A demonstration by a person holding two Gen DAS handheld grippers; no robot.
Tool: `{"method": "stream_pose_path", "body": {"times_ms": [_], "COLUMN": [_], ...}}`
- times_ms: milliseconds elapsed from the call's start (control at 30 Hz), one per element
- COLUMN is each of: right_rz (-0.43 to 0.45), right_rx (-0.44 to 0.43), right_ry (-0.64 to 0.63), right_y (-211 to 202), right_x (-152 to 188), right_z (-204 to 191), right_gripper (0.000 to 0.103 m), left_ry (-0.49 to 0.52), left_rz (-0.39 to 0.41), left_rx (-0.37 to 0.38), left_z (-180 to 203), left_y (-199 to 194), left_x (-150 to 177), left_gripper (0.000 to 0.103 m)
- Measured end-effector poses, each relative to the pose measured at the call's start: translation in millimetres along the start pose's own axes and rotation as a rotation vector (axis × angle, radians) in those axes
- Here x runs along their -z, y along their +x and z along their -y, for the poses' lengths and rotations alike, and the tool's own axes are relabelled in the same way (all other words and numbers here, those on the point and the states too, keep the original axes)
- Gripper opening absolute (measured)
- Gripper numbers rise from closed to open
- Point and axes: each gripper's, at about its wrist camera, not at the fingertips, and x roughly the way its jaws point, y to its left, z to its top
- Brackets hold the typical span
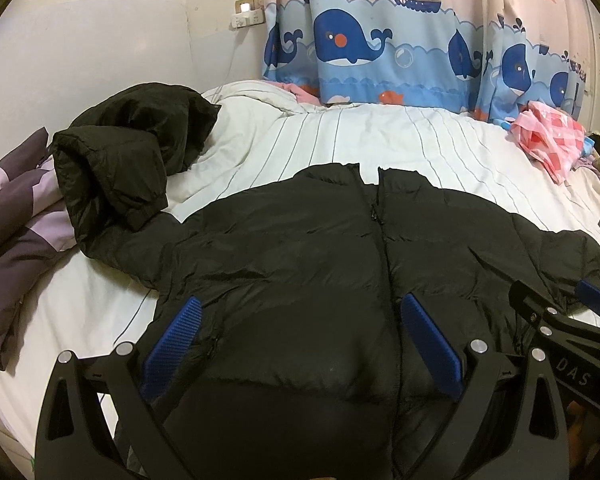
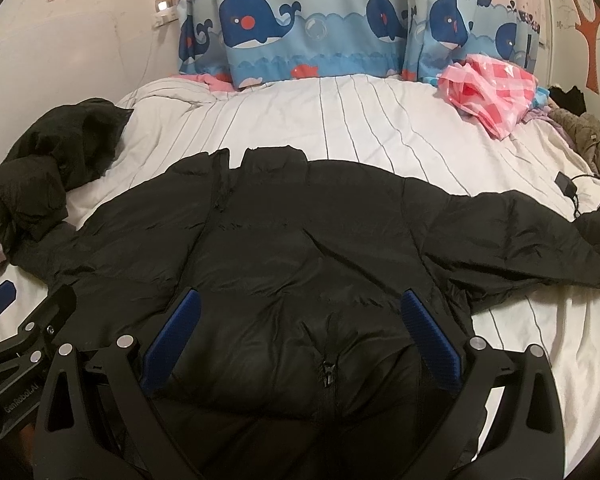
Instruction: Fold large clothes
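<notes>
**A:** How did the fingers stand?

**B:** The left gripper (image 1: 300, 338) and the right gripper (image 2: 300, 334) both had their blue pads spread wide apart, clamped on nothing, each hanging just above the hem end of the black puffer jacket (image 2: 300, 240).

**A:** And the jacket itself?

**B:** It lay front up on the striped bed (image 2: 380, 120), hem at the near edge, collar toward the far edge by the whale curtain (image 2: 320, 28), zip half closed. Its left sleeve (image 1: 112, 168) was bunched and doubled back toward the bed's left edge; the right sleeve (image 2: 520, 240) stretched toward the right edge.

**A:** How would it have handled?

**B:** Light but bulky, I judged, soft and springy, with a slick shell likely to slide from the pads. A cuff or the hem seam looked the firmest hold.

**A:** Room?

**B:** Bare sheet lay beyond the collar. A pink checked bag (image 2: 488, 88) sat at the far right corner, a charger with its cord (image 2: 566, 190) near the right sleeve.
</notes>
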Motion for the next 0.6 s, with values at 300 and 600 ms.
{"method": "stream_pose_path", "body": {"times_ms": [300, 600], "right_rz": [-0.004, -0.005], "right_rx": [-0.001, -0.002], "right_ry": [0.010, 0.011], "right_y": [0.9, 1.1], "right_x": [0.1, 0.4], "right_z": [3.0, 3.2], "right_gripper": [0.097, 0.097], "left_ry": [-0.001, 0.007], "left_rz": [0.000, 0.003], "left_rx": [0.000, 0.002], "left_z": [1.6, 7.5], "left_y": [-0.4, -1.5], "left_x": [0.4, -1.1], "left_gripper": [0.096, 0.096]}}
